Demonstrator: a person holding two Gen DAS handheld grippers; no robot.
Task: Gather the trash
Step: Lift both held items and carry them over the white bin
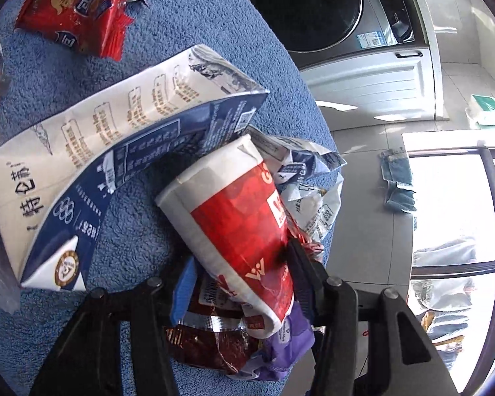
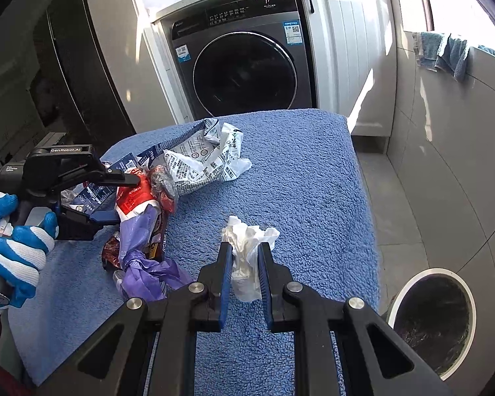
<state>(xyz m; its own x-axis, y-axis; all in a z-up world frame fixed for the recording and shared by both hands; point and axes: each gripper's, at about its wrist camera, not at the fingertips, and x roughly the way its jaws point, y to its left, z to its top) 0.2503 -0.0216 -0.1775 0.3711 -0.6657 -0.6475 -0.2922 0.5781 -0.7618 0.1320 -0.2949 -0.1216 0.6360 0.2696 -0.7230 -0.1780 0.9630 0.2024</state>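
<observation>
The right claw (image 2: 244, 257) is gripping a crumpled tissue (image 2: 247, 254) over the blue-towelled worktop (image 2: 307, 178), while the left claw (image 1: 239, 264) is clamping a red paper cup (image 1: 237, 231) against wrappers (image 1: 214, 340) beneath it.

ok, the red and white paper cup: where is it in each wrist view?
Left wrist: the red and white paper cup lies centre frame, tilted, between the fingers of the left gripper, over crumpled wrappers.
Right wrist: the cup shows at left of centre, between the fingers of the left gripper, partly hidden by a purple bag.
Shared landmark: the washing machine behind the blue towel.
</observation>
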